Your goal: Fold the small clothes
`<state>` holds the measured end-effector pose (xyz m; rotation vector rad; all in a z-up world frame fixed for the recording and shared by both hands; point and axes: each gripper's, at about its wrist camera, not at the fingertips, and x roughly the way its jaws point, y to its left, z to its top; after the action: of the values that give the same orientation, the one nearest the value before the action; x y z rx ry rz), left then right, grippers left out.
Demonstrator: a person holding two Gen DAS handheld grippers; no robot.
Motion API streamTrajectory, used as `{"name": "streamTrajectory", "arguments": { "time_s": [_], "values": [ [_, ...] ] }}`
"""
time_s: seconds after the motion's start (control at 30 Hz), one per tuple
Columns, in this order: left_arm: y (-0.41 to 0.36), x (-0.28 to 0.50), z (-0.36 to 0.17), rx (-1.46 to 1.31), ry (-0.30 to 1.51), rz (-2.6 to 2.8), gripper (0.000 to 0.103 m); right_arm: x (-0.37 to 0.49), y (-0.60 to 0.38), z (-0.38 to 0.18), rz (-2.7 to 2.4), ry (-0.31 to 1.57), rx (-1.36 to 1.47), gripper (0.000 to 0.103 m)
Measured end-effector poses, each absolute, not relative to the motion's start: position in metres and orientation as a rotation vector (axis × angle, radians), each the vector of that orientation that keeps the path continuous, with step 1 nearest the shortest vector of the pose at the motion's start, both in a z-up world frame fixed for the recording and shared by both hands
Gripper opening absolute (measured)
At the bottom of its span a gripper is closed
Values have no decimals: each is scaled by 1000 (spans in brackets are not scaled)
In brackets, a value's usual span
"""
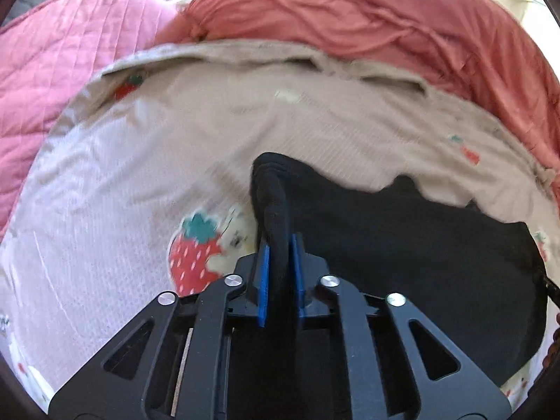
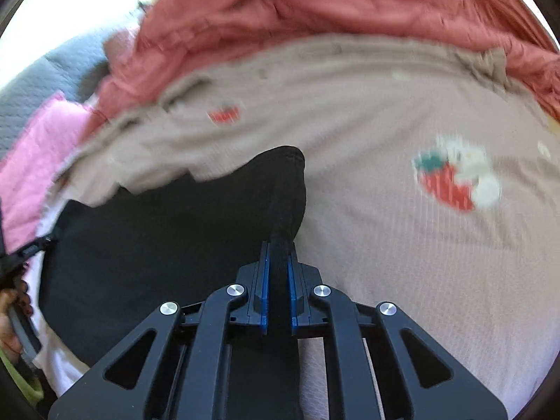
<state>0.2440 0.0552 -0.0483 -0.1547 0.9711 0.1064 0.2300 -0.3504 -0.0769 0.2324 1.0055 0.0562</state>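
left claw (image 1: 279, 245) was pinching a bunched corner of the black garment (image 1: 420, 255); the blue pads (image 1: 263, 280) sat either side of a rolled black edge that rose between them and arced away from the camera. right claw (image 2: 278, 255) was likewise clamped on the opposite corner of the same black garment (image 2: 157, 245), with a dark ridge of cloth standing up between its blue pads (image 2: 265, 297). no gap showed between pads and fabric in either view.

the black garment lay spread on a beige strawberry-print sheet (image 1: 210, 133), its body stretching to the right of the left claw and to the left of the right claw, so the cloth spanned between the two. the garment's far edge looked wavy, partly overlapped by a fold of the beige sheet (image 2: 385, 122).

beyond the sheet, a rumpled coral blanket (image 1: 367, 17) ran across the top of both views (image 2: 315, 3). a pink quilted cover (image 1: 63, 56) lay at the left in the left wrist view, and showed as a pink patch (image 2: 42, 147) at the left edge of the right wrist view, with grey quilted fabric (image 2: 45, 77) above it.

at the lower left edge of the right wrist view a hand (image 2: 14, 311) gripped a handle, partly cut off by the frame. both frames were motion-blurred, so print detail stayed soft.
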Motion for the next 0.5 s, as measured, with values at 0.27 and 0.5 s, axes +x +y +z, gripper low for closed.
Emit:
{"name": "streamTrajectory", "arguments": {
  "time_s": [0.27,0.5],
  "values": [
    [54,227,-49,-115,953,126,20,229,-356,-87,9,1037,231,18],
    [17,195,-21,-41,881,38,37,221,-359,-72,-30,1000,218,34]
  ]
}}
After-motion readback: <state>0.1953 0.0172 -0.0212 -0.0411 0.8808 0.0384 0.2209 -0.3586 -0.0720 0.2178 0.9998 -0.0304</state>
